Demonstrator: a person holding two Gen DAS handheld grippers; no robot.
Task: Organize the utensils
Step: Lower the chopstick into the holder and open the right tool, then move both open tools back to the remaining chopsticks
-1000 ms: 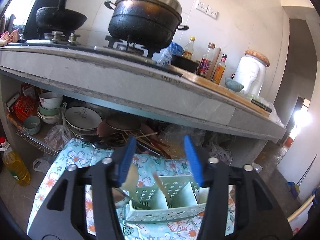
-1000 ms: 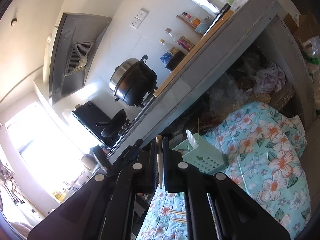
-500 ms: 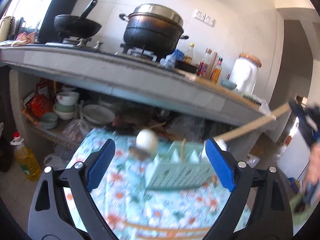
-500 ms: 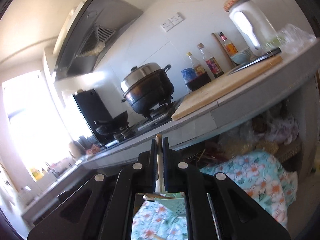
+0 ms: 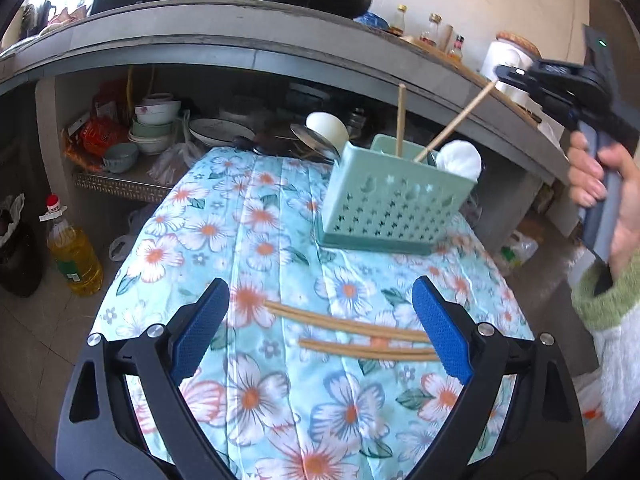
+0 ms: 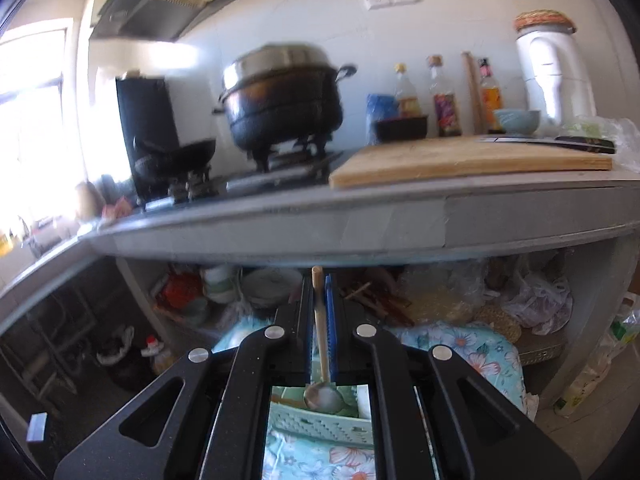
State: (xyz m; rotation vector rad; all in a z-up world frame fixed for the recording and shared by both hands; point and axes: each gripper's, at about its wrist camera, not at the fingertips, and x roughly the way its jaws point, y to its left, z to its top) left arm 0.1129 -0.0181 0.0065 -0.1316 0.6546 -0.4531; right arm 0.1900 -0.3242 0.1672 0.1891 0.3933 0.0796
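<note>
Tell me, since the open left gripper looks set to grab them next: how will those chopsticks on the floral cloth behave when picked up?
The chopsticks look thin, rigid and probably light. Round-looking and lying flat on the soft floral cloth, they may roll or slip from the fingers. Grabbing several at once may splay them.

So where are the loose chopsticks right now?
In the left wrist view, the chopsticks lie flat on the floral cloth, between the open blue fingers, nearer the camera than the green utensil basket.
</note>
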